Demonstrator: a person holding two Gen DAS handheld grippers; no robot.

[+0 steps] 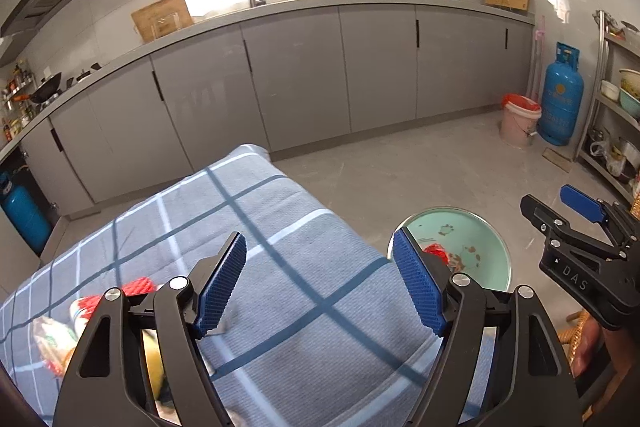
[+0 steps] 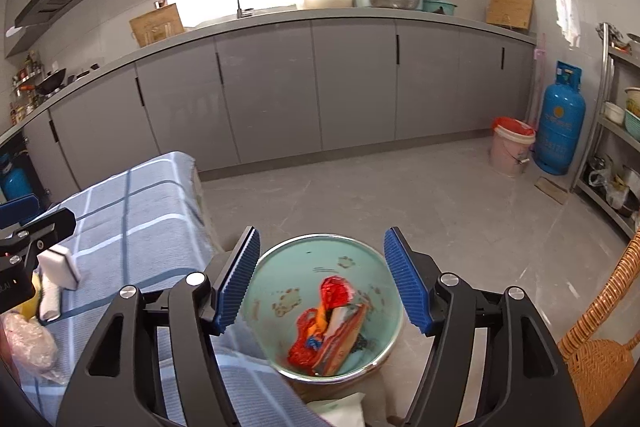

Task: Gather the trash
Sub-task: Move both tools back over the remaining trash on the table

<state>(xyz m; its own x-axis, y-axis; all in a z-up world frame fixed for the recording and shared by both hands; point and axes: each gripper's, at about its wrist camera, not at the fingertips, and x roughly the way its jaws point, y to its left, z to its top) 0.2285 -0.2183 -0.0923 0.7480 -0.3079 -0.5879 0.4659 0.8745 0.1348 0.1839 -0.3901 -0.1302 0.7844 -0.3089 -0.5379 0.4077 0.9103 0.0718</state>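
Observation:
A teal trash bin (image 2: 360, 259) stands on the floor beside the table and holds red and orange wrappers (image 2: 332, 323). My right gripper (image 2: 322, 233) hangs open right above the bin, with nothing between its fingers. My left gripper (image 1: 320, 239) is open over the blue checked tablecloth (image 1: 280, 227), also holding nothing. On the cloth near it lie a red wrapper (image 1: 136, 285), a crumpled plastic bag (image 1: 52, 339), a white sponge (image 2: 60, 265) and a yellow item (image 1: 154, 363). The bin (image 1: 472, 239) and my right gripper (image 1: 560, 205) show at the right of the left wrist view.
A wicker chair (image 2: 600, 339) stands right of the bin. Across the floor are a pink bucket (image 2: 510, 151) with a red liner, a blue gas cylinder (image 2: 560, 131) and a metal shelf (image 2: 616, 147). Grey cabinets (image 2: 280, 87) line the back wall.

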